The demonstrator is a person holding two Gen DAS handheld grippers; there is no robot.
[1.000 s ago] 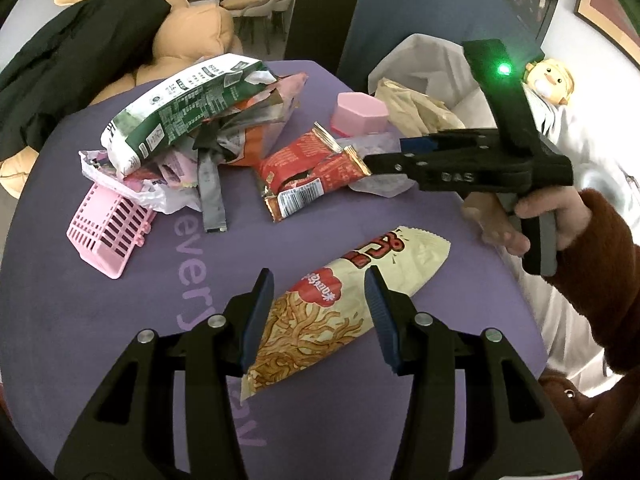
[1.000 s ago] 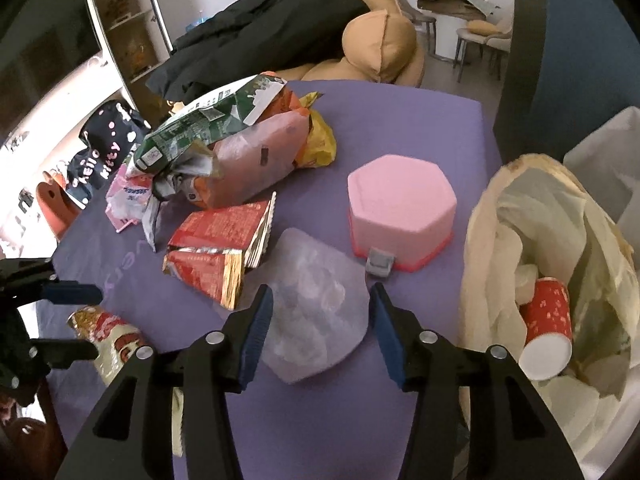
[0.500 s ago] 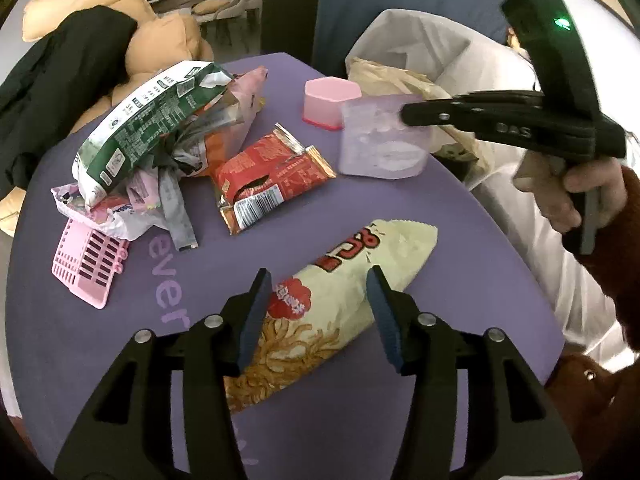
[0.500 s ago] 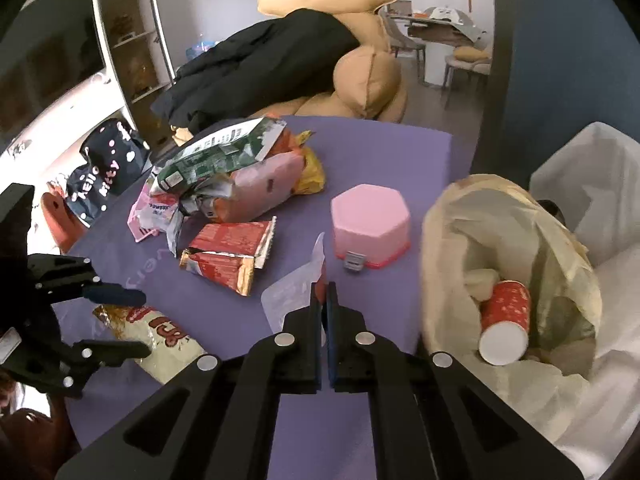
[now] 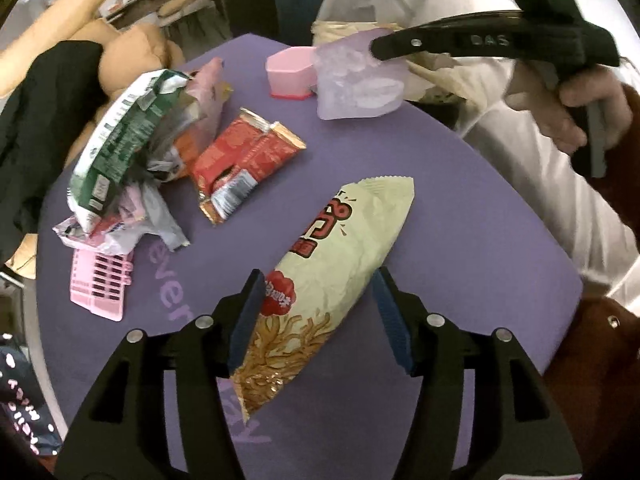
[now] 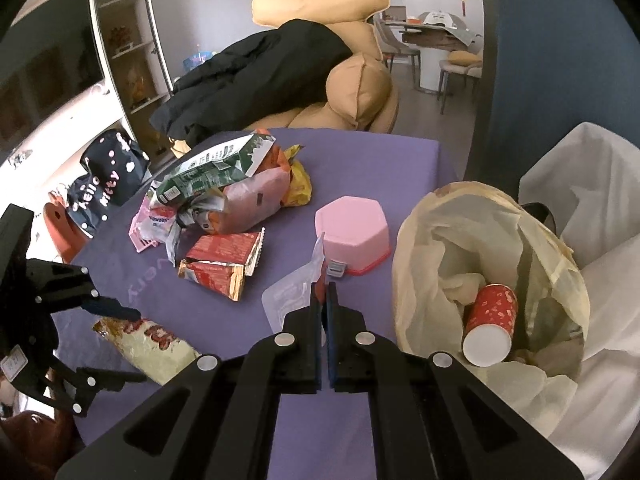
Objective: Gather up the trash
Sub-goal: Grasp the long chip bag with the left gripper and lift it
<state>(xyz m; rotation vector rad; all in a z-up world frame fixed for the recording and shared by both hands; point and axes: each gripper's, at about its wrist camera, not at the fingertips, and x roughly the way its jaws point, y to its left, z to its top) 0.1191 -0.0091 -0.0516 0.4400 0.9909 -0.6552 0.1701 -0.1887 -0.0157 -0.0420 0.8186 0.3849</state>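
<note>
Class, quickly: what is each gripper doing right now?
Left gripper: open, jaws just widening astride the snack bag, not gripping.
Right gripper: shut on the clear plastic pouch, lifted.

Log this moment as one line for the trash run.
right hand-held gripper: shut on clear plastic pouch, lifted | left hand-held gripper: open, jaws just widening, astride cream snack bag | trash bag: holds red cup

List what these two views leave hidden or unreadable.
- Trash bag bottom, right wrist view: crumpled liner and red paper cup cover it.
- Wrappers under the green packet, left wrist view: overlapped, print blurred.
- Clear pouch lower part, right wrist view: behind the shut right tongs.
</note>
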